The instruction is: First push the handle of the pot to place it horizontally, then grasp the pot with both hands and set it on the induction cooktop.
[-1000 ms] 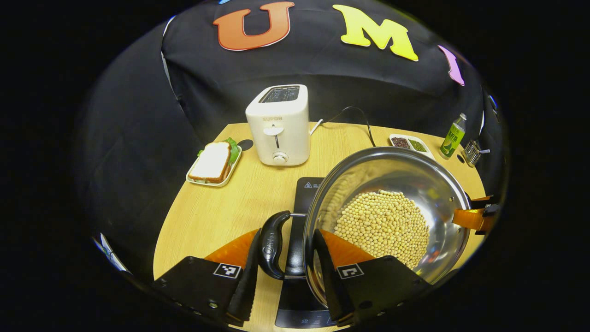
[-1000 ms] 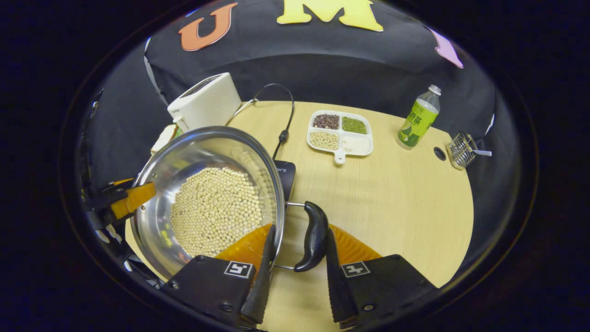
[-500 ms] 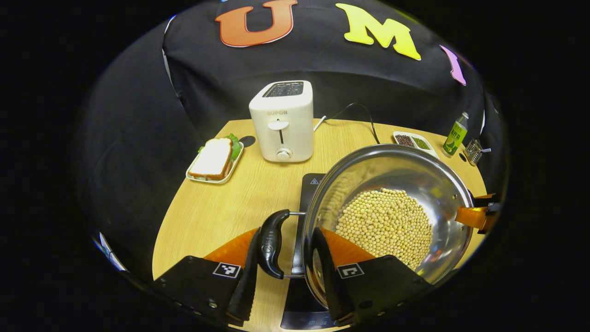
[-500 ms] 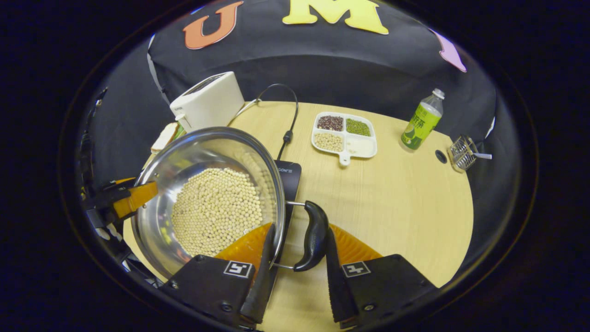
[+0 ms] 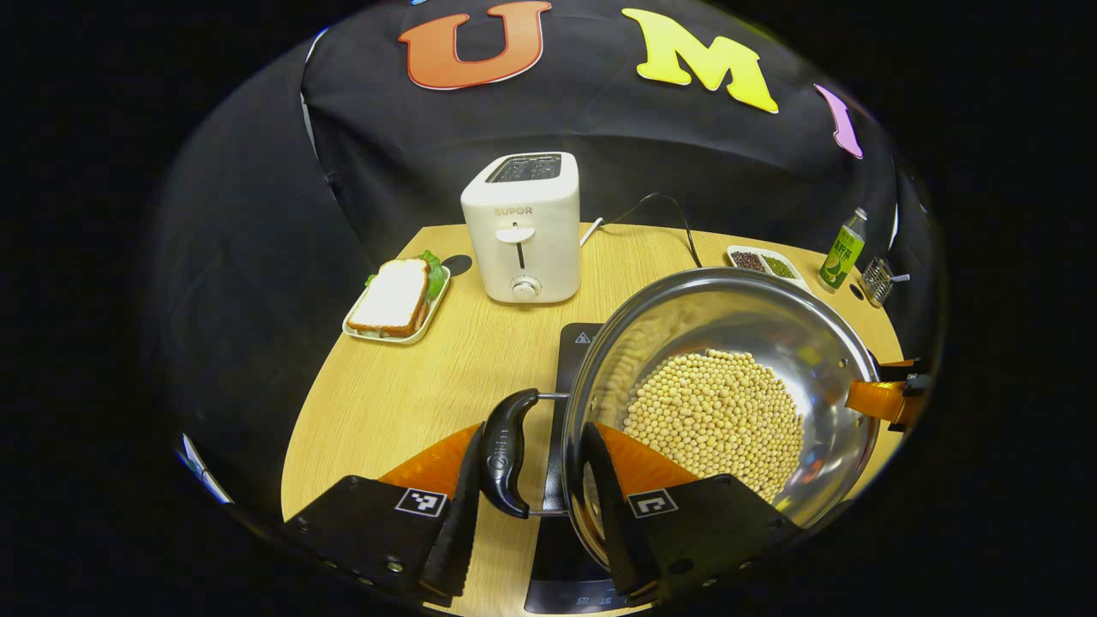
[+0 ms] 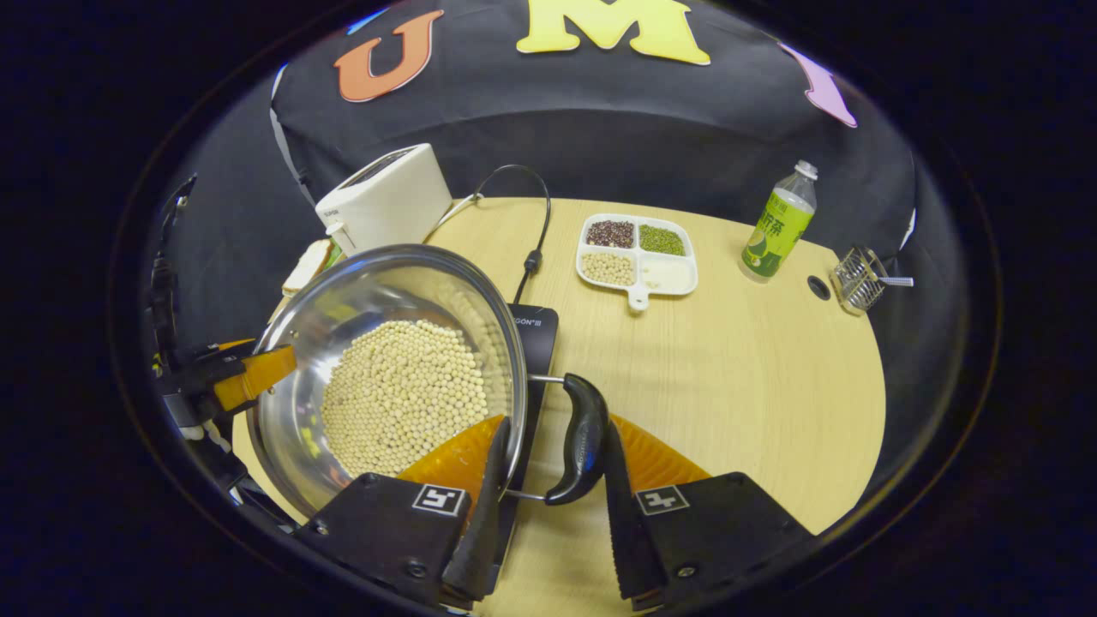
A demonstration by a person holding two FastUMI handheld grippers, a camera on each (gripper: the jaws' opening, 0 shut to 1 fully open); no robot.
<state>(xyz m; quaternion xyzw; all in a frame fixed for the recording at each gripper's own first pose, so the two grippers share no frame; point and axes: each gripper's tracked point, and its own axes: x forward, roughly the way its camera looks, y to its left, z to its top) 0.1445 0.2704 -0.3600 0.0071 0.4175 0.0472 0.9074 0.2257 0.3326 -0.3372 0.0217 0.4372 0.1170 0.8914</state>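
A steel pot (image 5: 823, 343) with soybeans (image 5: 716, 420) in it hangs tilted over the black induction cooktop (image 5: 572, 356), held from both sides. My left gripper (image 5: 532, 428) is shut on the pot: one finger lies outside the black side handle (image 5: 506, 450), the other inside the rim. In the right gripper view my right gripper (image 6: 557, 424) clamps the opposite handle (image 6: 583, 437) and the rim of the pot (image 6: 343, 296) the same way. The cooktop (image 6: 536, 330) peeks out behind the pot. Each view shows the other gripper at the pot's far side.
On the wooden table stand a white toaster (image 5: 520, 227) with its cord (image 6: 531, 223), a plate with a sandwich (image 5: 394, 300), a divided tray of beans (image 6: 636, 255), a green bottle (image 6: 776, 227) and a small wire basket (image 6: 857, 278).
Both grippers keep their hold on the pot and have drifted slightly with it. A little more of the cooktop's far edge shows past the rim in the right gripper view.
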